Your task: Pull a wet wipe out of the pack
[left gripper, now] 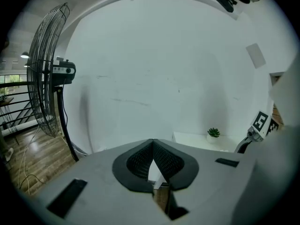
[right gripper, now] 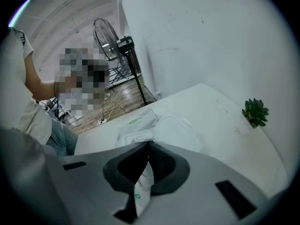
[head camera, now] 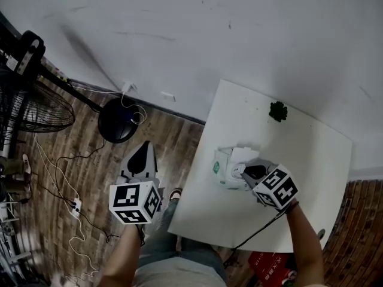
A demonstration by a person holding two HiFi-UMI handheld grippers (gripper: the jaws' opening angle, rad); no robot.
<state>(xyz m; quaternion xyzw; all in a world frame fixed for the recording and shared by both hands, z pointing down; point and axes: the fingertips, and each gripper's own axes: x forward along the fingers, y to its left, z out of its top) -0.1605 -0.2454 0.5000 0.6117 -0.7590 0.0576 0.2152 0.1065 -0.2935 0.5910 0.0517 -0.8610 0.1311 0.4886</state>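
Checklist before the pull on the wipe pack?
1. Right claw shut on a white piece: ok.
2. That piece is a wipe, not the pack's flap: cannot tell.
3. Pack on the table: ok.
4. Left claw holding the pack down: not ok; shut, empty, off the table.
5. Plant apart from the pack: ok.

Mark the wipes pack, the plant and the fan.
wipes pack (head camera: 226, 172): head view, on its left side by the green label.
plant (head camera: 277, 110): head view, centre of its leaves.
fan (left gripper: 44, 78): left gripper view, on the wire cage.
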